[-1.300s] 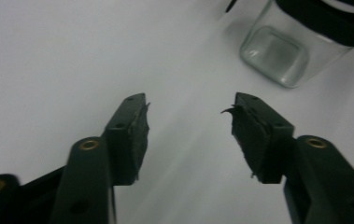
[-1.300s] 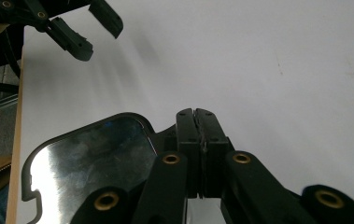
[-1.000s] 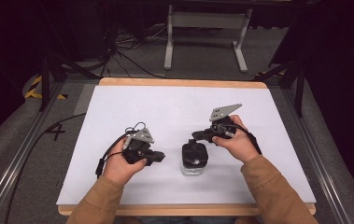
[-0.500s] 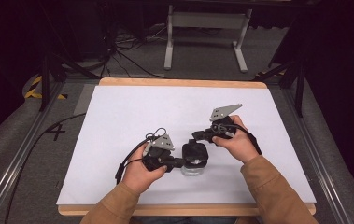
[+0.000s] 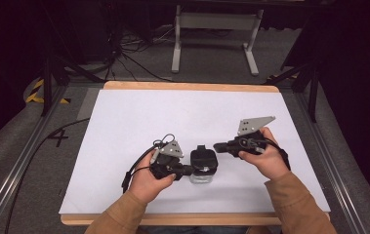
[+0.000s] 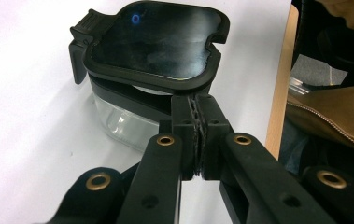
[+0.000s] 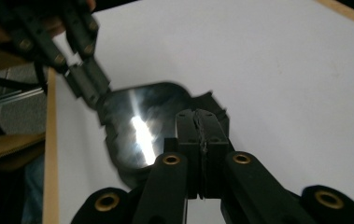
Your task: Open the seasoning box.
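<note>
Clear container point(image 5: 201, 174) with black lid point(image 5: 203, 158) sits near table point(image 5: 124, 117) front edge; left claw point(image 5: 188, 170) and right claw point(image 5: 217, 146) both closed, empty, tips at lid

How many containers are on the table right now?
1. A clear container with a black lid sits near the front middle of the white table, between the left gripper and the right gripper. I see no others.
</note>
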`<action>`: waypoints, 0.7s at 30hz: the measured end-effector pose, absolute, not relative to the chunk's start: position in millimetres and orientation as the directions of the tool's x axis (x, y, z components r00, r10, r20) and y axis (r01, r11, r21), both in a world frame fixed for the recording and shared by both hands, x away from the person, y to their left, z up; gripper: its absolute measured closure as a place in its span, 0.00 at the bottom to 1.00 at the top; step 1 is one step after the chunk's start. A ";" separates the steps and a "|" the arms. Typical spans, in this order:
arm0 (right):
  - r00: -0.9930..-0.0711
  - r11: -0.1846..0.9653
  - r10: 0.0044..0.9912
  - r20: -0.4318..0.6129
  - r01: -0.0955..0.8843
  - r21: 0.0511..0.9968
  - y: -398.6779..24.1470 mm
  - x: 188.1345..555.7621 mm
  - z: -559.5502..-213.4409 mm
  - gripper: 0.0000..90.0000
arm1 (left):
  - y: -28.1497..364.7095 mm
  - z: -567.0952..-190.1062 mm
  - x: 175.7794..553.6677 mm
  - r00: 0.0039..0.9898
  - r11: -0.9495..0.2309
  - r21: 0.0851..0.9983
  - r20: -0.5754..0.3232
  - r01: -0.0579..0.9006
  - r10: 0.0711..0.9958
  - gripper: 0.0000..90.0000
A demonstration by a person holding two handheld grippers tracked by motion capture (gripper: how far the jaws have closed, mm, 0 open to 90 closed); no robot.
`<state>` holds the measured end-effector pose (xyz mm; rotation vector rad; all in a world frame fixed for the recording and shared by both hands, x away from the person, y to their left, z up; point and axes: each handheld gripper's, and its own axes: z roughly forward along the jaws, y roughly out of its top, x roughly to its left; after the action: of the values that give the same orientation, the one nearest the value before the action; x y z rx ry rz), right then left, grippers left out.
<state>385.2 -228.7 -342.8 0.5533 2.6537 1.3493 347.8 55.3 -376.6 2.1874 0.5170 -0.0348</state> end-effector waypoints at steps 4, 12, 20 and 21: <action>-0.942 0.605 0.331 0.064 0.264 0.751 -236.1 366.4 -353.5 1.00 | 54.6 -375.8 347.5 0.914 -0.544 0.751 -0.200 0.375 0.353 0.96; -0.943 0.636 0.328 0.060 0.268 0.724 -236.2 357.0 -363.6 1.00 | 53.0 -374.7 346.6 0.914 -0.551 0.747 -0.192 0.372 0.357 0.97; -0.951 0.627 0.299 0.079 0.258 0.735 -227.7 353.6 -366.4 1.00 | 53.5 -374.2 345.9 0.914 -0.537 0.759 -0.190 0.368 0.358 0.96; -0.952 0.619 0.296 0.080 0.255 0.743 -225.9 353.3 -365.9 1.00 | 53.6 -374.2 345.9 0.913 -0.537 0.759 -0.191 0.369 0.359 0.96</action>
<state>353.3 -225.9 -365.9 0.4730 2.7810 1.2648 345.9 53.6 -374.2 2.1827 0.5178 -0.0143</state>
